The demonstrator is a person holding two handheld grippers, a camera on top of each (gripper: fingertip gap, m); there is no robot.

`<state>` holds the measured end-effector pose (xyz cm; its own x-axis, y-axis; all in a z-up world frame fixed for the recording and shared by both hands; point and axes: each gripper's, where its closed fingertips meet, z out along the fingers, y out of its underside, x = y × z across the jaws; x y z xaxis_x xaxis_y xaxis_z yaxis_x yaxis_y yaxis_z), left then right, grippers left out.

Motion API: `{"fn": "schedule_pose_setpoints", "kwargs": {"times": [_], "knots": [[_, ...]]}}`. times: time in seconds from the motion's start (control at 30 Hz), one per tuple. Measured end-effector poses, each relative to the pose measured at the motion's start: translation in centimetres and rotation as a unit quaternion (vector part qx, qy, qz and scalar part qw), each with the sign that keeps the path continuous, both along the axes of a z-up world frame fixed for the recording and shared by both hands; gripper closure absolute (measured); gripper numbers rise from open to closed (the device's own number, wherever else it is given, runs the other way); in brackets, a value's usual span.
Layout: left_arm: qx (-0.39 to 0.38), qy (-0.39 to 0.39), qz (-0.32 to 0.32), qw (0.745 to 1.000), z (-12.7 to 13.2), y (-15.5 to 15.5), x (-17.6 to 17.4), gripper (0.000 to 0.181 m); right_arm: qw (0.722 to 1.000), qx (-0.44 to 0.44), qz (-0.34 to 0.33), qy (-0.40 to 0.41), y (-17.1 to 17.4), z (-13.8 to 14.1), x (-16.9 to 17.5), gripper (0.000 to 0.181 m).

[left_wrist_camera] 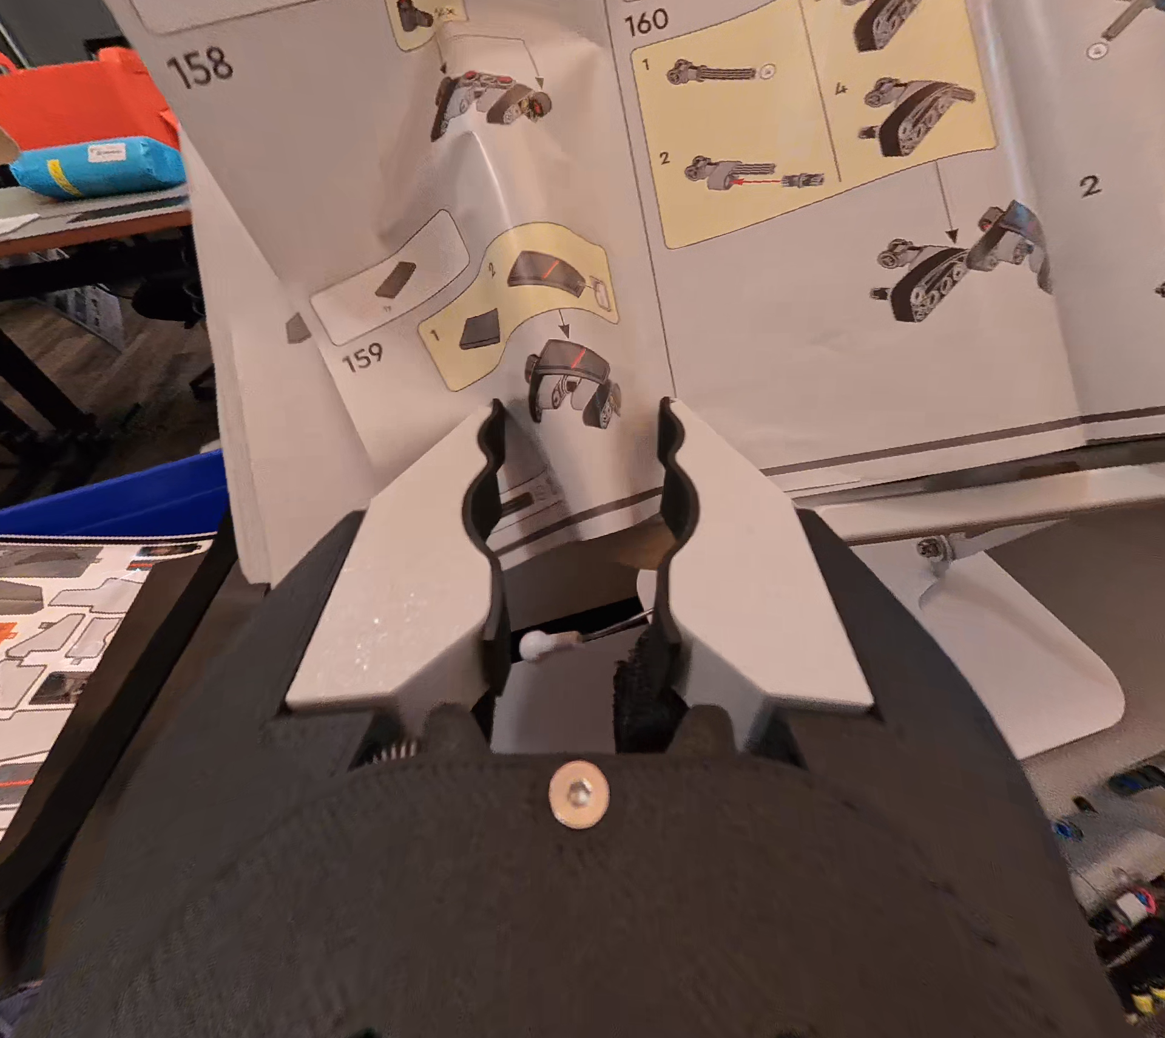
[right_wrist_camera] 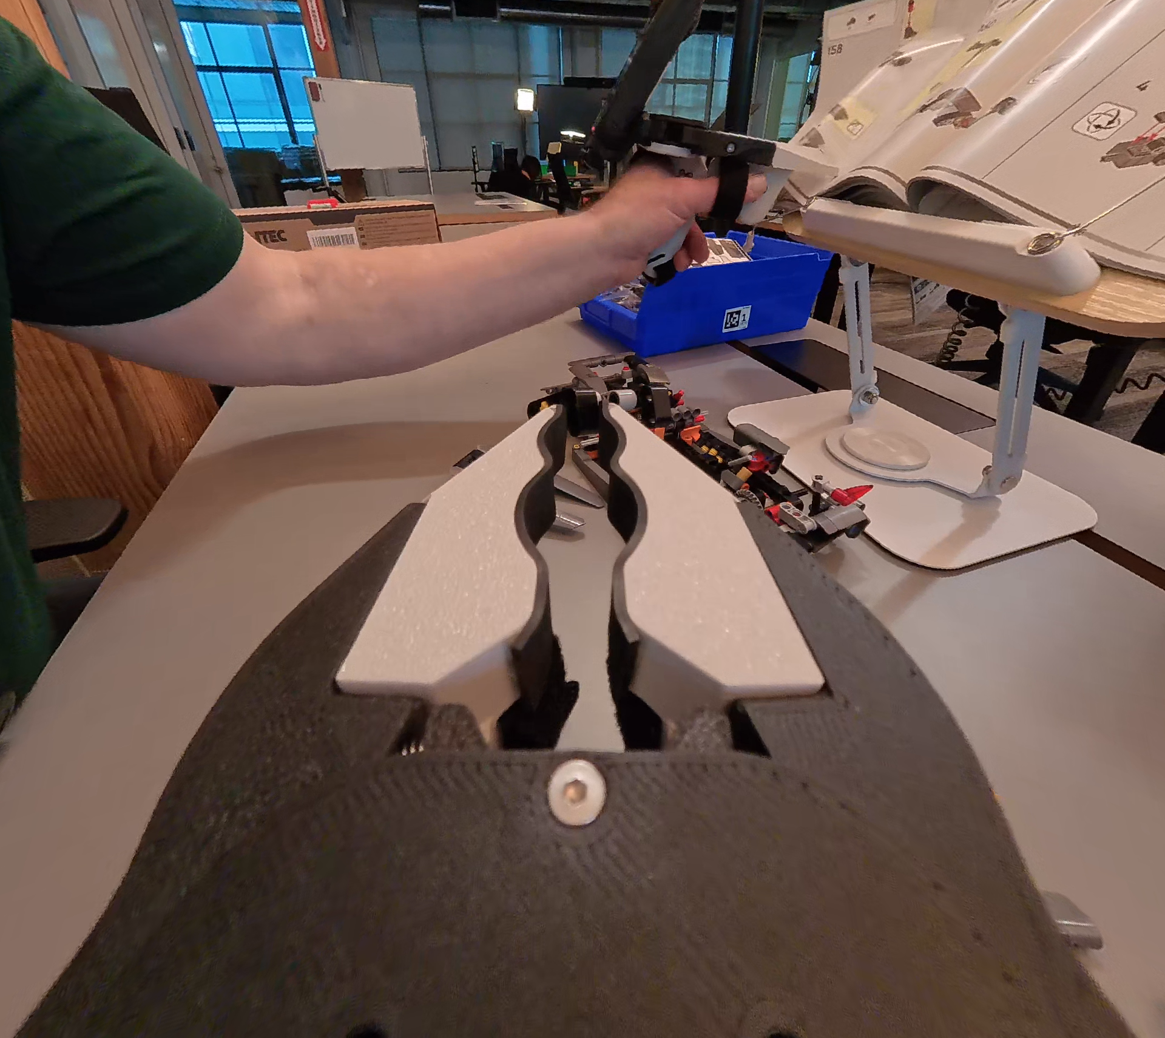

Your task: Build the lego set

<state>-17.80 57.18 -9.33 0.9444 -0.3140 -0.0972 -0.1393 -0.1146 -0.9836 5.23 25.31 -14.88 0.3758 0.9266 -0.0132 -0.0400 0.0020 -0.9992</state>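
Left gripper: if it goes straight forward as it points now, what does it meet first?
Most likely the open instruction booklet on its stand: the left gripper, jaws open and empty, points at the lower page. Exact depth is unclear.

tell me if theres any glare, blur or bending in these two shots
Left wrist view: the instruction booklet is soft and slightly smeared, its pages bulge from the wide lens, and the left gripper is sharper. Right wrist view: the table edge curves, the blue bin and the lego model are crisp, and the windows glow blue.

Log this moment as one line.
left gripper: open at instruction booklet | right gripper: open, empty, over lego model | phase: page handling
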Motion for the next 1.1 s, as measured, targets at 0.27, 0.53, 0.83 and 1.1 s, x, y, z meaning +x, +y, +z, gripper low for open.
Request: {"fn": "schedule_pose_setpoints", "kwargs": {"times": [0.27, 0.53, 0.83, 1.1], "knots": [[0.052, 0.031, 0.005, 0.998, 2.4, -1.8, 0.6, 0.179, 1.000, 0.002, -0.002, 0.006, 0.0, 0.3, 0.3, 0.174], [0.165, 0.051, -0.090, 0.981, 8.1, -8.0, 9.9, 0.181, 1.000, 0.002, 0.000, 0.006, -0.1, 0.4, 0.2, 0.174], [0.228, 0.142, -0.341, 0.901, 5.8, -18.6, 27.3, 0.170, 1.000, 0.002, -0.003, -0.003, 0.0, 0.0, 0.1, 0.174], [0.244, 0.140, -0.203, 0.938, 6.8, -16.0, 18.8, 0.159, 1.000, 0.006, 0.001, 0.004, -0.3, 0.5, 0.1, 0.174]]}}
